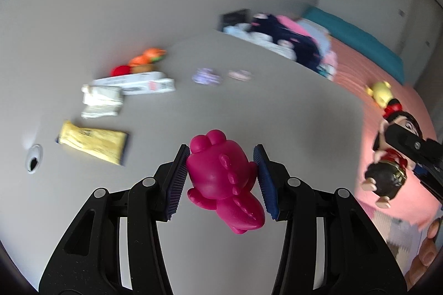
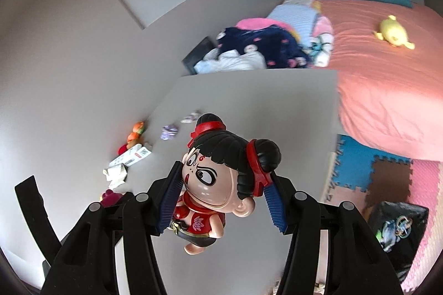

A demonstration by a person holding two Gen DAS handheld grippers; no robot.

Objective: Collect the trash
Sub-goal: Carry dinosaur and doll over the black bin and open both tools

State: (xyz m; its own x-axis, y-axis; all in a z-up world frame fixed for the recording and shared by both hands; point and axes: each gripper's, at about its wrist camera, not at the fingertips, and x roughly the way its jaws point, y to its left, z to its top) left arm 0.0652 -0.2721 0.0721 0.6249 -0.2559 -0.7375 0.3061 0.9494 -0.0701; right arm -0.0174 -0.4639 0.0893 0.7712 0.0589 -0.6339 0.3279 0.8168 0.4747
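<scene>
My left gripper (image 1: 221, 178) is shut on a magenta rubber dinosaur toy (image 1: 224, 184), held above the grey table (image 1: 249, 106). My right gripper (image 2: 221, 192) is shut on a doll figure (image 2: 221, 178) with black hair buns and a red outfit; the doll also shows in the left wrist view (image 1: 387, 156) at the right. On the table's left lie a yellow wrapper (image 1: 94, 145), crumpled white tissues (image 1: 102, 101), a white carton (image 1: 138, 81) and two small purple wrappers (image 1: 206, 76).
A red and orange toy pile (image 1: 141, 62) sits by the wall. Clothes (image 2: 263, 45) are heaped past the table's far edge. A pink bed (image 2: 387, 79) with a yellow plush (image 2: 393, 31) stands right. A black bin (image 2: 398, 228) stands on the foam floor mats.
</scene>
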